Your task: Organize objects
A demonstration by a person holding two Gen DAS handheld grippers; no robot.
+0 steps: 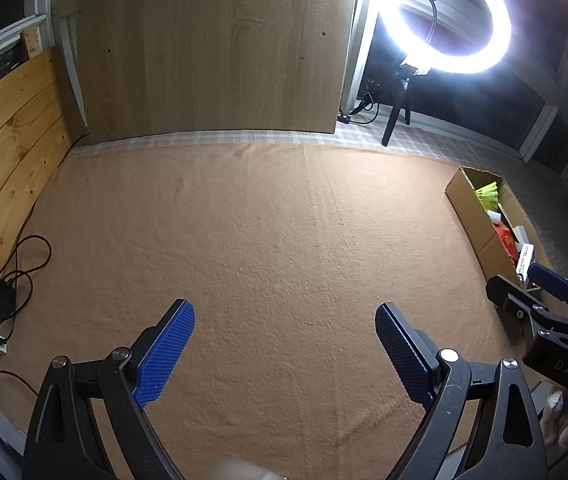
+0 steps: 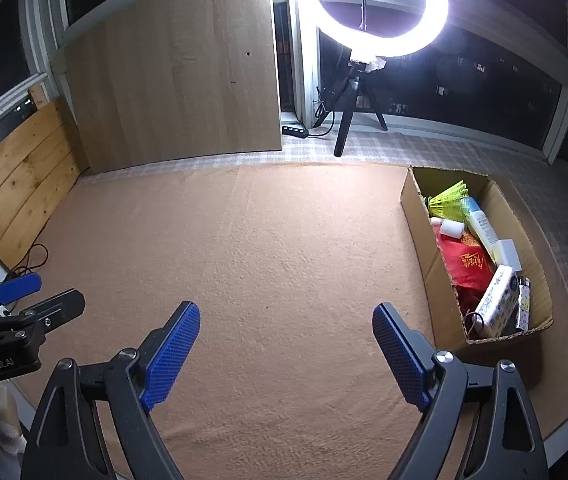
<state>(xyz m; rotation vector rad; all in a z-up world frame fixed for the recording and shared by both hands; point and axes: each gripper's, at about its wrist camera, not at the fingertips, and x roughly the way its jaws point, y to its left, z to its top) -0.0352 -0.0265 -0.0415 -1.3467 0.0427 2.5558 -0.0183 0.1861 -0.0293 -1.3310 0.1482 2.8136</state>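
White lettering "GenRobot.AI" stood on the black body of the left tool [image 2: 20, 300], at the lower left of the right wrist view. In the left wrist view, faint letters "DAS" showed on the black body of the right tool [image 1: 531, 284], at the lower right. Gold characters marked a red pouch [image 2: 468, 265] in the open brown cardboard box [image 2: 417, 216], too small to read; print on a white patterned packet [image 2: 497, 302] stayed illegible.

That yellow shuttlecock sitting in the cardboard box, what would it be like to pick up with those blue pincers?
The yellow shuttlecock is probably very light: its skirt is open mesh. That thin skirt would likely flex or crush if squeezed hard. It lies on its side atop other items in the cardboard box, so a nudge might roll or shift it. Both grippers are open and empty.
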